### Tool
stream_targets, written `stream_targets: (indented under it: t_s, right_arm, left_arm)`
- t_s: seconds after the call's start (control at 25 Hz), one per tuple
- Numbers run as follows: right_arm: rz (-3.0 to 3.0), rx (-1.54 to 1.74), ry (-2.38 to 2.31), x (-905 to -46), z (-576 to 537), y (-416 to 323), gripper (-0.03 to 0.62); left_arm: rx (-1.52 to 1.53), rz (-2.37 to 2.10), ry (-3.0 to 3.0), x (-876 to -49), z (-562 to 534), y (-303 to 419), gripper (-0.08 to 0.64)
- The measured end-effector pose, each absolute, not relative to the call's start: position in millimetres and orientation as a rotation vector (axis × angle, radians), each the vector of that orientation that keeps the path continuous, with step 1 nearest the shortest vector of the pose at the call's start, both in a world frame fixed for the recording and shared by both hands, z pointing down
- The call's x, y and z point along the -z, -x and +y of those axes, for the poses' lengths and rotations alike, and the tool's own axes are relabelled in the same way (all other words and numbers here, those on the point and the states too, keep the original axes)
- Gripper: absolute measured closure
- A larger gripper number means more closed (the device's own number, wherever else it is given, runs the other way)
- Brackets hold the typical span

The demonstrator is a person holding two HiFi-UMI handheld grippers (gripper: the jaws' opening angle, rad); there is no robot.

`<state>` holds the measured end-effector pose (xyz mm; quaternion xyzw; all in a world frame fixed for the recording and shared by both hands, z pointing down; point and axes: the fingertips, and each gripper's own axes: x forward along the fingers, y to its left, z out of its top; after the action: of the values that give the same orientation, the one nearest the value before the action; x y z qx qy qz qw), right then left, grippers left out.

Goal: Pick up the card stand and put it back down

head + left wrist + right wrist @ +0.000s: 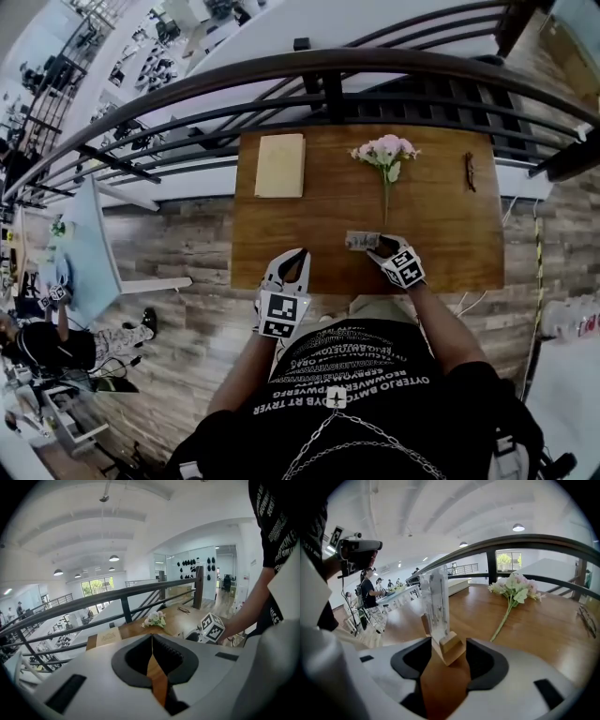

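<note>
One card stand (438,603) upright between parted right claw (449,644).

left claw (151,638) closed, empty, pointing toward flowers (155,619).

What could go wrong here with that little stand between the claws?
The card stand is tall on a small wooden base, and the right gripper has open jaws on either side of that base. A crooked pull-back could clip the base and tip it. The flower sprig lies close by on the table, so a sideways move might also drag its stem.
</note>
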<state>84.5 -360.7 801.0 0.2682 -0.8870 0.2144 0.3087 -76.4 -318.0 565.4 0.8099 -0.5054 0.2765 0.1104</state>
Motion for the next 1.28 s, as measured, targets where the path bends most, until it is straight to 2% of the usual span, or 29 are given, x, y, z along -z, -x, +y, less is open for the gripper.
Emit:
stream_targets:
  t_s: [0.08, 0.32, 0.48, 0.56, 0.64, 0.72, 1.12, 1.28]
  right_arm:
    - [-2.344, -0.540, -0.742, -793, -357, -93, 0.336]
    - [-2.315, -0.483, -0.978, -744, -341, -126, 0.336]
    - [-2.388, -0.412, -1.090, -684, -322, -123, 0.443]
    - [-2.425, -0.386, -1.148, -653, -314, -119, 0.472]
    - [-2.448, -0.356, -1.204, -622, -307, -114, 0.543]
    - [-2.458, -0.309, -1.237, -592, -297, -107, 0.575]
    - [-2.567, -0.134, -1.292, -442, -234, -71, 0.578]
    - [-2.558, -0.011, -1.297, -406, -212, -68, 0.578]
  left_arm:
    - [-0.802, -1.482, -2.391, -560, -313, 79, 0.531]
    - [-0.785, -1.478, -2.406, -545, -288, 101, 0.531]
    - [-0.728, -1.472, -2.433, -529, -271, 112, 0.531]
    - [-0.699, -1.470, -2.451, -519, -265, 115, 0.531]
    - [-0.668, -1.467, -2.472, -506, -259, 116, 0.531]
    - [-0.634, -1.466, -2.496, -490, -252, 118, 0.531]
    - [-0.428, -1.521, -2.626, -391, -210, 144, 0.531]
    - [-0.418, -1.508, -2.659, -386, -197, 149, 0.531]
